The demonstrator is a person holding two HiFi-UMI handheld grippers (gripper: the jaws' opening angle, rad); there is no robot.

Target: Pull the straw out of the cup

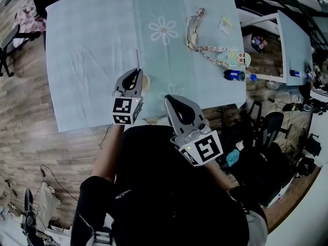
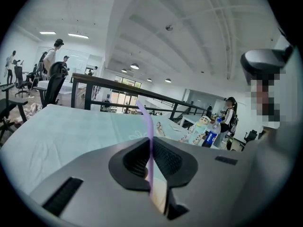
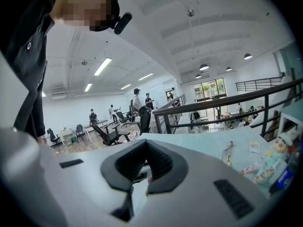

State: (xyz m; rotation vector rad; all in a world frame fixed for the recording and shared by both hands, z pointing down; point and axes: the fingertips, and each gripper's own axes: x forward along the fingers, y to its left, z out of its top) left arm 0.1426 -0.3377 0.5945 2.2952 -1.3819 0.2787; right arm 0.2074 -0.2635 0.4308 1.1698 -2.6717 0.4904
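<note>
Straw: the thin purple straw [image 2: 149,141] stands nearly upright, its top poking out above your left claw [image 2: 150,167]. In the head view it is a fine line [image 1: 137,59] over the near part of the bench [image 1: 87,50].
Left claw: pinched on the straw partway down its length, pads pressed against it from both sides.
Cup: a small tan cup [image 1: 146,81] sits on the bench just beside the left claw's tip [image 1: 137,77]. Part of it is covered by the claw. In the left gripper view a tan patch [image 2: 159,195] shows low behind the straw, probably this cup.
Done so far: the grip is made, and it looks firm.
Left to do: no view shows whether the straw's bottom end has cleared the cup rim. Count the pull as unfinished and lift straight up until the tip is plainly free.
Right claw: pressed together with nothing in it [image 3: 144,167], held back at the bench's near edge [image 1: 171,100], well short of the cup. It is not steadying the cup, so the cup could ride up with the straw.
Farther out: a patterned lanyard [image 1: 193,32] and a blue bottle [image 1: 234,75] lie well apart from the cup, out of the way.
</note>
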